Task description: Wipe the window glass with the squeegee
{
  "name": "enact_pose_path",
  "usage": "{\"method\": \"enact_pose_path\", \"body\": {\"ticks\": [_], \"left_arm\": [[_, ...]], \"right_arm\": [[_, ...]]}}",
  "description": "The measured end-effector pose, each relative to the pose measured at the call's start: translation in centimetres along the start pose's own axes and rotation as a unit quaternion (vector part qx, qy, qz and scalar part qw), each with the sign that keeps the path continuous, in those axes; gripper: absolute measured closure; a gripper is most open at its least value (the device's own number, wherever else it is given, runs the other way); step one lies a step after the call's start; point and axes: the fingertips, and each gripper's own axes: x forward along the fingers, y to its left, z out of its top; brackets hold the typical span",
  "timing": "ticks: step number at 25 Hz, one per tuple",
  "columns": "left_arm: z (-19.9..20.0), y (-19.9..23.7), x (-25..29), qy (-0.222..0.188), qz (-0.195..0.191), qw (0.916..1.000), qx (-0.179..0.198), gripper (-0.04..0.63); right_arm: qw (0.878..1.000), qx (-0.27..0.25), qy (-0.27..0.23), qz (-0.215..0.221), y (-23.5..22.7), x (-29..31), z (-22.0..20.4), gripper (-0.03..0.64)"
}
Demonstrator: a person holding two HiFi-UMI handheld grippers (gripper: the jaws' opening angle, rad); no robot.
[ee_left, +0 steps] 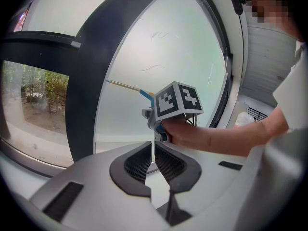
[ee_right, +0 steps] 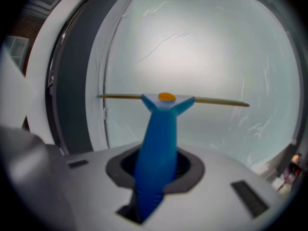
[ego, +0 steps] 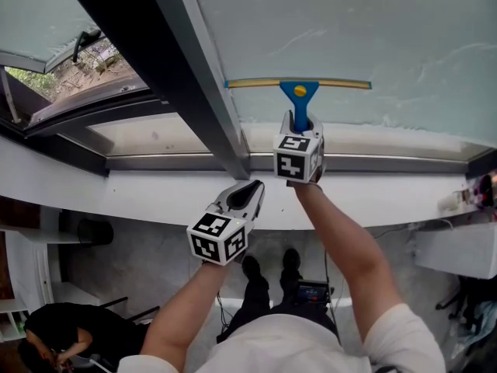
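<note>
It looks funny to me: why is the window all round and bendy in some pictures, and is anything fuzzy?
Left gripper view: the wide lens bends the window frame into a curve and the corners go black. Right gripper view: same bulge, the blue squeegee handle looks fuzzy up close, and the glass glows bright. Head view: edges stay straight and sharp.

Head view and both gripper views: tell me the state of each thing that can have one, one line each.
squeegee: held by its blue handle, blade level against the glass
right gripper: shut on the squeegee handle
left gripper: shut, empty, away from the glass
window glass: streaked with smears
left-hand window: appears ajar
</note>
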Motion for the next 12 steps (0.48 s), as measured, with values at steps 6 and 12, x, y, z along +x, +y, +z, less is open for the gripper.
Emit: {"method": "enact_pose_path", "body": {"ticks": [6,12], "left_arm": [[-1.0,0.3,0.5,0.007,-0.001,1.0,-0.005,0.563],[-1.9,0.6,0.9,0.013,0.0,0.9999,-0.011,0.563]], "right_arm": [[1.0,-0.002,0.002,0.0,0.1,0.5,-1.3,0.522],[1.0,-0.003,-0.004,0.003,0.2,0.9,-2.2,0.523]]}}
